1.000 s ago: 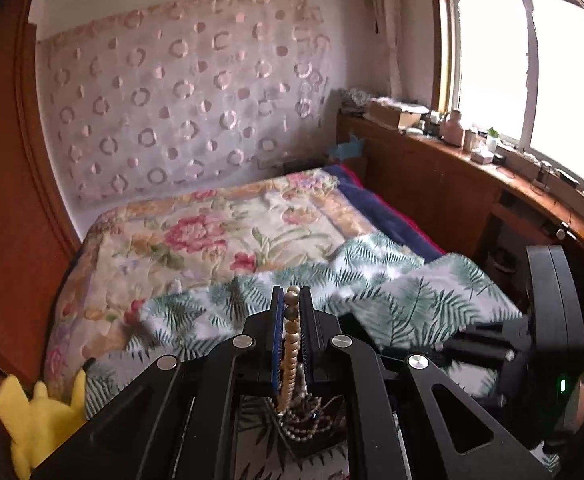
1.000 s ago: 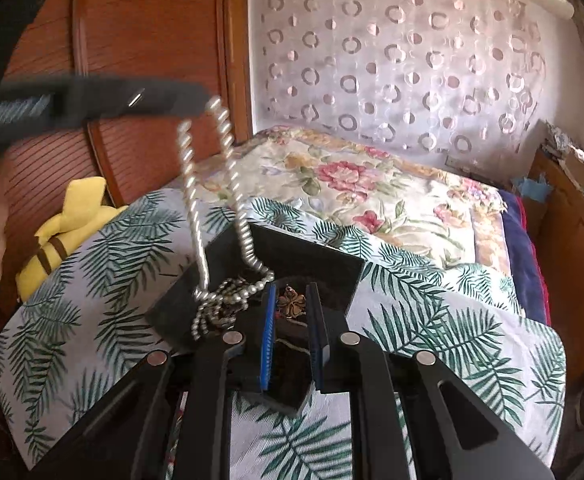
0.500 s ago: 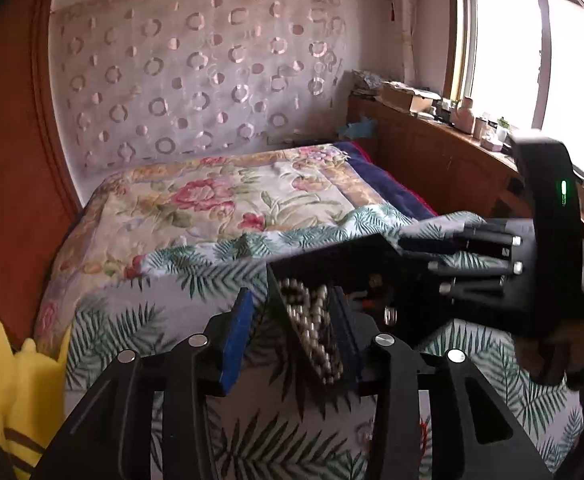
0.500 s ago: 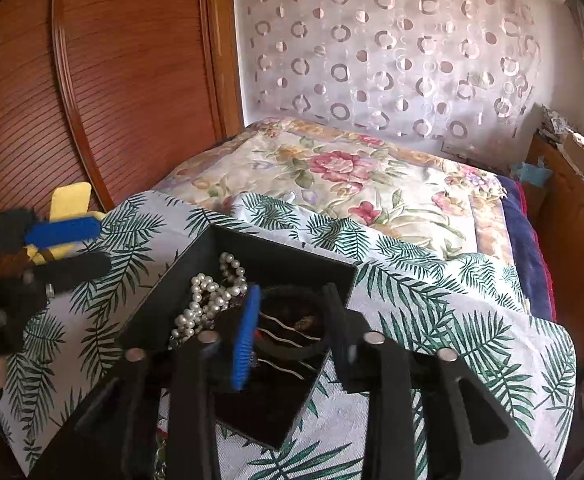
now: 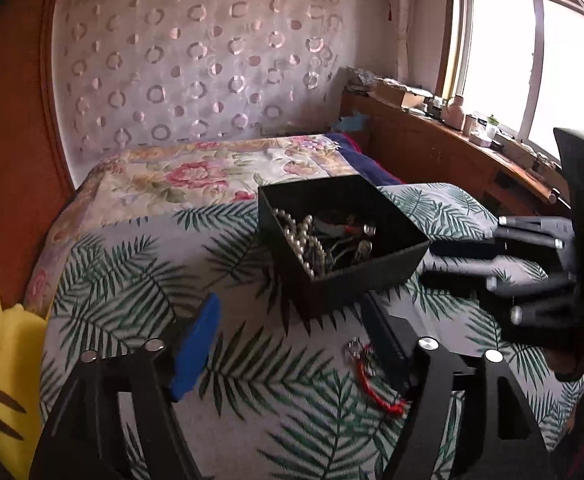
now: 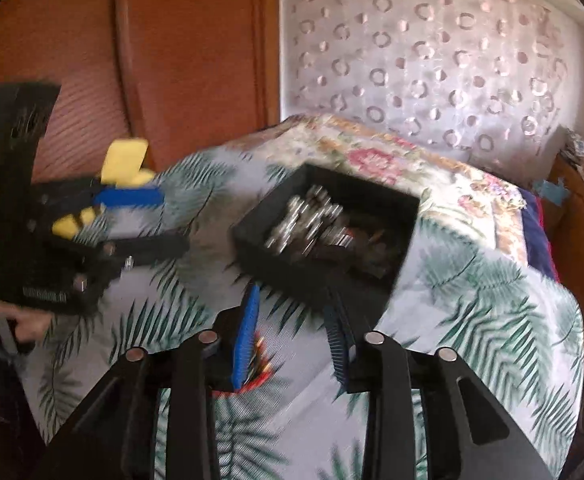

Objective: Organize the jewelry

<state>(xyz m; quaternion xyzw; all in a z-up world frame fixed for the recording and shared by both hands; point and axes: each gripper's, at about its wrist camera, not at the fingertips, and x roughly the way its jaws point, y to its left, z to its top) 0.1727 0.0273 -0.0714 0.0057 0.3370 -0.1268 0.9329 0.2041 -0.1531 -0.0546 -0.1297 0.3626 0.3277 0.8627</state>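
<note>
A black open box (image 5: 372,276) sits on the palm-leaf bedspread (image 5: 140,280), with a pearl necklace (image 5: 298,240) and other jewelry inside. My left gripper (image 5: 292,344) hovers just in front of the box. Its jaws are wide and still opening, with nothing pressed between them. A red cord bracelet (image 5: 372,384) lies on the cloth by its right finger. In the blurred right wrist view, my right gripper (image 6: 292,340) is also short of the box (image 6: 320,280). Its jaws are apart and closing, gripping nothing. A red item (image 6: 259,362) shows beside its blue pad.
A yellow plush toy (image 5: 0,368) lies at the bed's left edge by the wooden headboard. A floral quilt (image 5: 196,176) covers the far half of the bed. A wooden ledge (image 5: 452,148) with small items runs under the window. Each gripper appears in the other's view, right (image 5: 428,264), left (image 6: 172,220).
The left gripper let the pearl necklace drop into the box, opened wide and sank back toward the bedspread. The right gripper drew back from the box and its jaws parted.
</note>
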